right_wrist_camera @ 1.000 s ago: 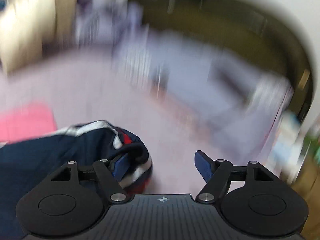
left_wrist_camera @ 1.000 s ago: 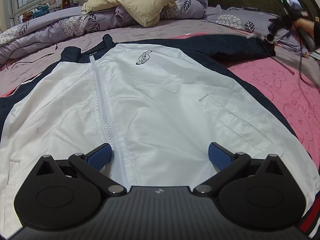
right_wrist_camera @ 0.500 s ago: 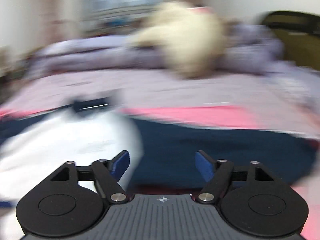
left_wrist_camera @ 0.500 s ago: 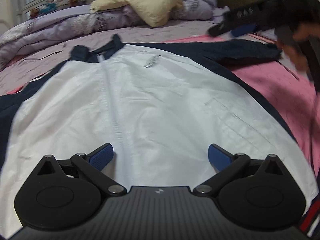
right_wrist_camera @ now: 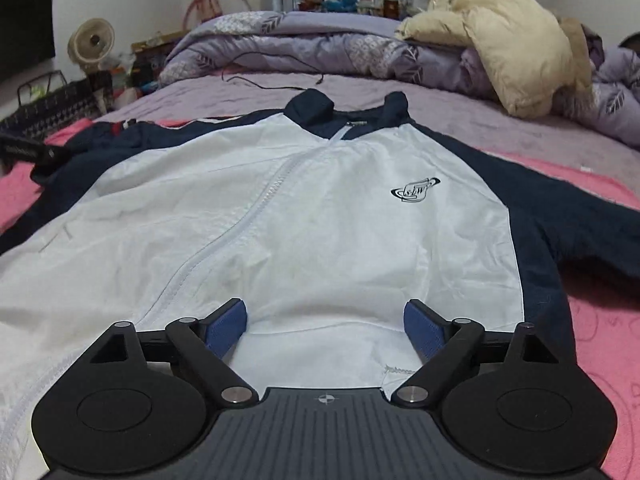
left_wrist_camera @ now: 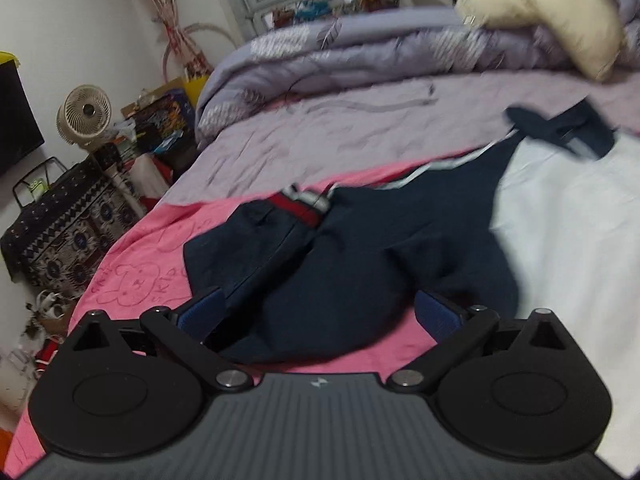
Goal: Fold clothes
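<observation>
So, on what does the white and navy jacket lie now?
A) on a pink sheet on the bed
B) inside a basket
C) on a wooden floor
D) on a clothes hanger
A: the jacket lies spread flat, with the pink sheet showing beside its navy sleeve.

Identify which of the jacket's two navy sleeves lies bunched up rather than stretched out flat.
The sleeve under the left gripper: it is folded back, red-striped cuff on top. The other sleeve lies straight.
</observation>
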`<state>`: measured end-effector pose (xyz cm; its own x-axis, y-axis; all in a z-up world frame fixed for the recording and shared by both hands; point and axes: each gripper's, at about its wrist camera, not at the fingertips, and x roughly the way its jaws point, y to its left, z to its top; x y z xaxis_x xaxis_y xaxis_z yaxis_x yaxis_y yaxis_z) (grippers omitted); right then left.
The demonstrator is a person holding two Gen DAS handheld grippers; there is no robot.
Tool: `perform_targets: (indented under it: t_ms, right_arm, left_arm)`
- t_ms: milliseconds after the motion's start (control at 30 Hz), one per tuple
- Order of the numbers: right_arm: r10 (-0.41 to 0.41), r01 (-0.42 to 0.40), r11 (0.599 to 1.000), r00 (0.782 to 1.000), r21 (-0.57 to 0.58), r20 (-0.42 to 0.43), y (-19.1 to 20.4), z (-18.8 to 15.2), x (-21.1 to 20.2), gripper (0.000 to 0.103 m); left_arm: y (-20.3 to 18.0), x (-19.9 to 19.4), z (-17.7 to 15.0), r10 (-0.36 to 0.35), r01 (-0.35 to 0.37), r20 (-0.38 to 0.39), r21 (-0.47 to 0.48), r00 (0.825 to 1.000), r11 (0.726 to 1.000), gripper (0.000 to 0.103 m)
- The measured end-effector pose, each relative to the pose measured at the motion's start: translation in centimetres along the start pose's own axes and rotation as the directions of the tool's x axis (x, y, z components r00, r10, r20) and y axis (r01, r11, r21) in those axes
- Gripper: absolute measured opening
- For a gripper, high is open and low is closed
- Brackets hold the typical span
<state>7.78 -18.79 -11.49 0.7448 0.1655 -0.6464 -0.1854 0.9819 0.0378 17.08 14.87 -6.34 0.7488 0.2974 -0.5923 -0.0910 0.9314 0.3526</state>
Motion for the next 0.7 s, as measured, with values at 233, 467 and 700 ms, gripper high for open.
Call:
perform_targets:
  t_ms: [233,467,700]
  right_arm:
    - [-0.028,0.028,1.000,1.000,-0.008,-0.003,0.3,-0.4,0.0,0.092]
    - [-0.027,0.027,1.000,1.000,-0.004,-0.008,0.0,-0.2,-0.1,0.094]
    - [-0.029,0.029,1.000,1.000,-0.006,-0.010,-0.3,-0.2,0.0,0.095]
  left_arm:
    - [6.7,7.4,-1.9,0.374,-0.377,-0.152,0.012,0.915,0.926,0.098]
    - [16.7,8.4,-3.0,0.293,-0.369,-0.284,-0.264,0.913,0.891,0.101]
    - [16.8,7.1,-3.5,0.201,-0.276,-0.241,-0.336,0.949,0.901,0.096]
